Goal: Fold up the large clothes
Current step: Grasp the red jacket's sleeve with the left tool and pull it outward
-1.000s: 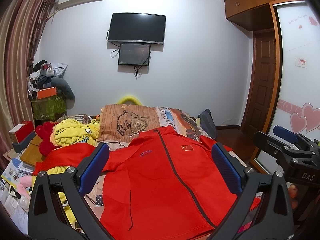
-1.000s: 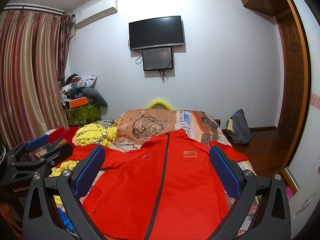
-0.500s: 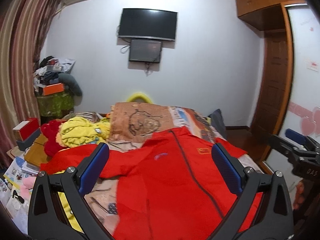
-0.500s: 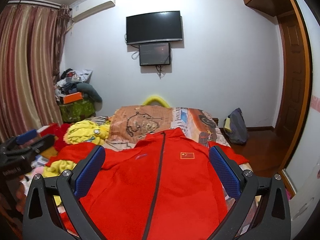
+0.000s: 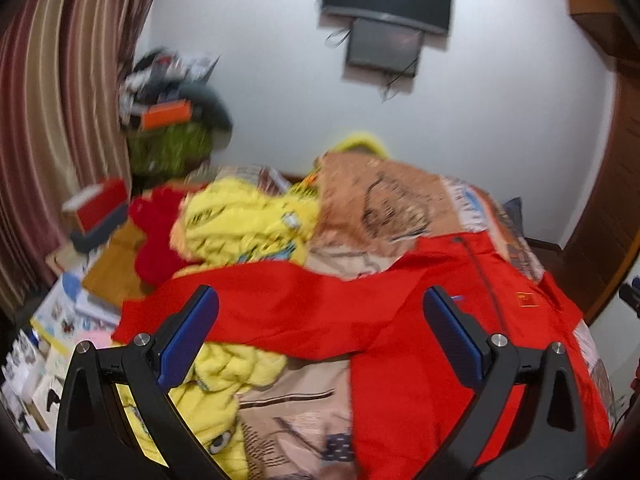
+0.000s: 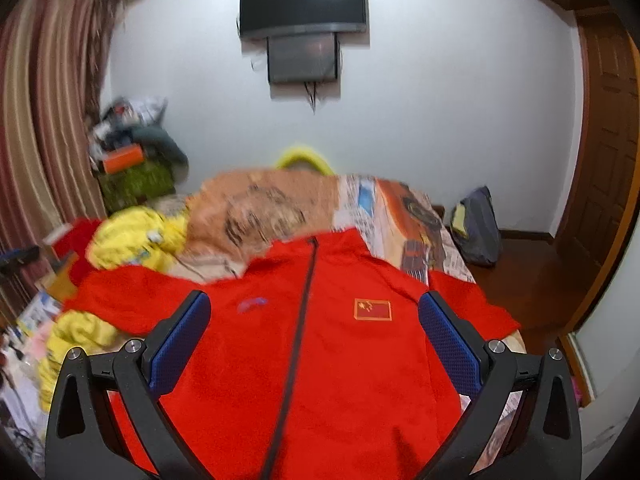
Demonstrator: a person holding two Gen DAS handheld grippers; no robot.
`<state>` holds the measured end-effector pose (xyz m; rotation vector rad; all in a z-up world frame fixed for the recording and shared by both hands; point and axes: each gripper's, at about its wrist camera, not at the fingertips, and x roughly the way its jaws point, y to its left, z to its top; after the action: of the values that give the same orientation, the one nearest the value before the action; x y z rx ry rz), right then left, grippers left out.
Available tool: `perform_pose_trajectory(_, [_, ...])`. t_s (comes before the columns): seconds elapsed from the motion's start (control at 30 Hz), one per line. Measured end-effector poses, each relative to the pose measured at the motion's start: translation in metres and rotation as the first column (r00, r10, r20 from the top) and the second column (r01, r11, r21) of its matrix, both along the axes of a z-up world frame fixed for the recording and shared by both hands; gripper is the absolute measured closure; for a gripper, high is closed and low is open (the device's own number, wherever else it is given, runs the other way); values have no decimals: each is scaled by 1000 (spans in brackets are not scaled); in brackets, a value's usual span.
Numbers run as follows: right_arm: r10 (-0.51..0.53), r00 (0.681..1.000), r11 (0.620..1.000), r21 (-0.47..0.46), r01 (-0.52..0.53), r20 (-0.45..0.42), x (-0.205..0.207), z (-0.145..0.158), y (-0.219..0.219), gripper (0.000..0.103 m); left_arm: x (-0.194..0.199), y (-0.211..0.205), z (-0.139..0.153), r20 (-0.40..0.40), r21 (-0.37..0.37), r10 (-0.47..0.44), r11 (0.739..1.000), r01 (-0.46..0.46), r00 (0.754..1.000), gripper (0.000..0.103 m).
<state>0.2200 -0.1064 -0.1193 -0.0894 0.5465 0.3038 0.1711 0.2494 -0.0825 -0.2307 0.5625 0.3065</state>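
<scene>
The zipped red track jacket with a small flag patch (image 6: 316,344) lies front-up and spread flat on the bed (image 6: 404,224), its collar toward the far wall and its dark zip running down the middle. One long sleeve (image 5: 248,300) stretches out to the left, draped over a crumpled yellow fleece garment (image 5: 240,220) that sits just beside the jacket body.

The left gripper (image 5: 320,336) hangs over that outstretched sleeve, jaws wide apart and empty; the right gripper (image 6: 314,336) hangs over the chest, its jaws likewise parted with nothing between them.

Compared with a second ago, both cameras have tipped downward and nearer to the cloth, and the left one has swung leftward, so the sleeve now fills its view where the jacket body did before (motion blur in both views fits a quick move). The jacket itself has not shifted. I read this as the approach to a first grasp: no fold has been made yet, and the left side looks set to take the sleeve to bring it across the body.

Beyond the bed, a brown printed blanket (image 6: 264,204) lies past the collar, with striped curtains (image 5: 60,100) at the left and a dark wall-mounted television (image 6: 302,2) above.
</scene>
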Motion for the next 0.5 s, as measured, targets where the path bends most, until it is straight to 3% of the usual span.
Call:
perform_pose_trajectory(0.1, [6,997,999,-38,-9,-80,26,-21,6,0,16,38,-26,-69,-94,10,995,-17,998,0])
perform_pose_trajectory(0.2, [28,984,999,-36,-34,-174,45,-40,9,0,25,75,-59,-131,-244,11,969,-43,991,0])
perform_pose_trajectory(0.27, [32,972,999,-30,-41,-232,57,-52,9,0,28,103,-83,-170,-344,11,937,-70,985,3])
perform_pose_trajectory(0.4, [48,944,999,0,-51,-325,77,-72,9,0,27,137,-117,-229,-432,60,888,-157,972,15])
perform_pose_trajectory(0.5, [48,927,999,24,-42,-372,89,-83,6,0,25,167,-144,-242,-538,92,816,-213,966,20])
